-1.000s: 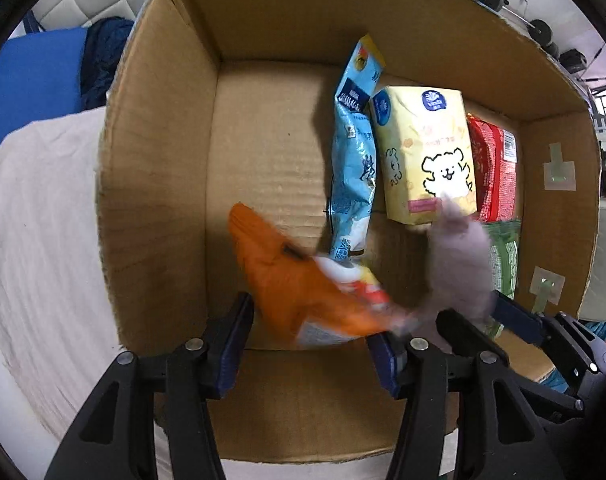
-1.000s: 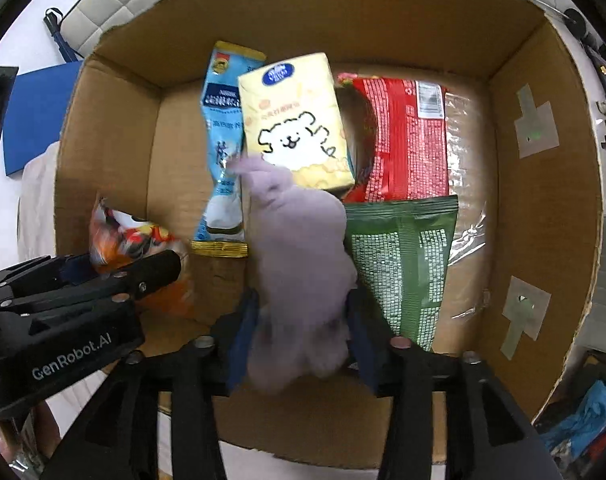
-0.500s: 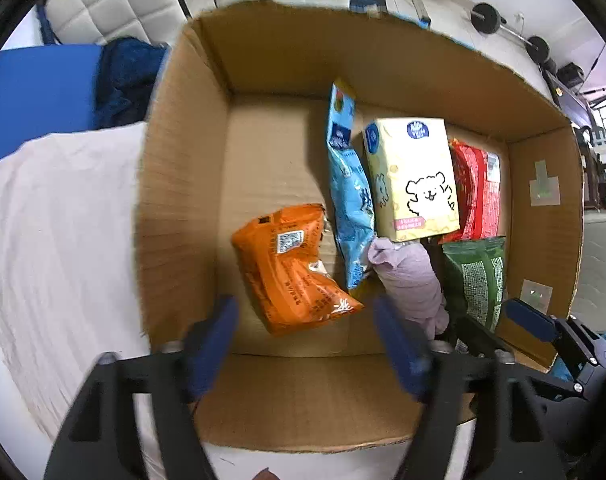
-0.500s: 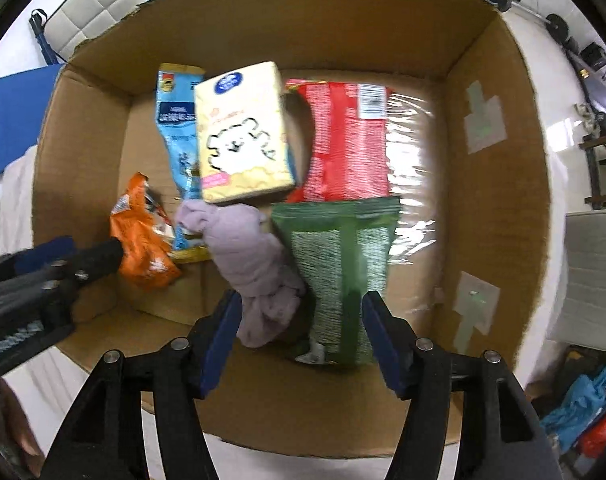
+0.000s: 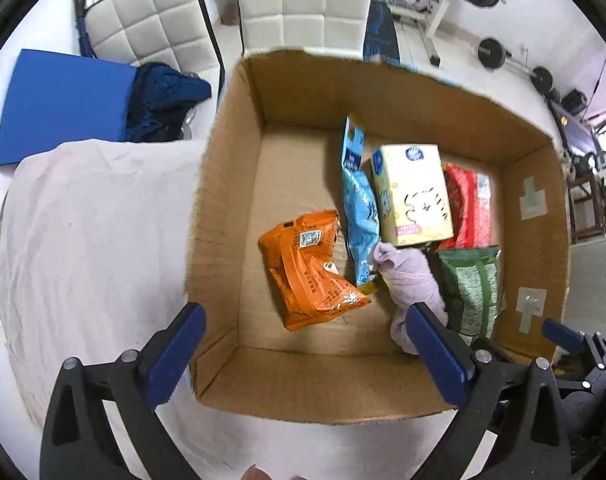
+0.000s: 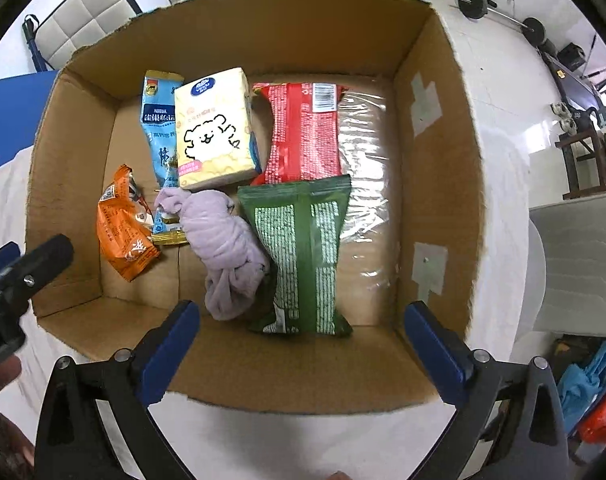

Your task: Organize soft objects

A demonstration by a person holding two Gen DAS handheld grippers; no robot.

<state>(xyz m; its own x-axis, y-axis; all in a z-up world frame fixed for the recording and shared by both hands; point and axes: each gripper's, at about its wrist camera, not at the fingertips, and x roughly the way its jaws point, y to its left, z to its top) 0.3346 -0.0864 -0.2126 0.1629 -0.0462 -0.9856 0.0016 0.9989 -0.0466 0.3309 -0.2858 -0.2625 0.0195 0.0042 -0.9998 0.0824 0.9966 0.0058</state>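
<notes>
Looking down from the left wrist, the left tongs hang spread wide above the cardboard box, having just been opening, with nothing between the blue pads. On the box floor a crumpled orange snack bag lies beside a blue packet, a yellow tissue pack, a red packet, a green packet and a bunched lilac cloth. A white sheet lies left of the box.

From the right wrist, the right tongs are likewise released and empty, jaws just opened. The lilac cloth lies rumpled and knotted, touching the green packet and the tissue pack, overlapping the blue packet's lower end.
</notes>
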